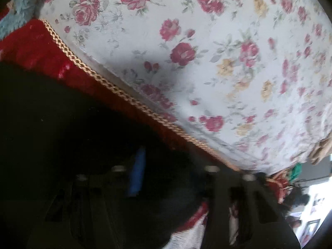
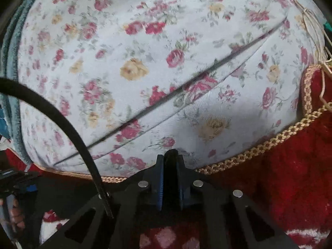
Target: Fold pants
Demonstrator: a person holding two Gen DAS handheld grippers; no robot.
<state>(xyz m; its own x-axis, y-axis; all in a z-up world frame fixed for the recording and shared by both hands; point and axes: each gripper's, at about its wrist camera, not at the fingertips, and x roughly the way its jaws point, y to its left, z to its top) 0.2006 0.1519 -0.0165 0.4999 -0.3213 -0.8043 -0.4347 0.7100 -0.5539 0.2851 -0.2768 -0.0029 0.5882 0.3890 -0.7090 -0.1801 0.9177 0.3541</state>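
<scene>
my right gripper (image 2: 171, 159) is closed on black pants (image 2: 62, 188) at the floral sheet's (image 2: 145, 62) edge; left gripper (image 1: 166, 178) shadowed, state unclear.

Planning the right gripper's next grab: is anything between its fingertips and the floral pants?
Nothing visible does. The right gripper has its tips right at the near edge of the floral pants. The black cable arcs off to its left, not across the tips.
</scene>
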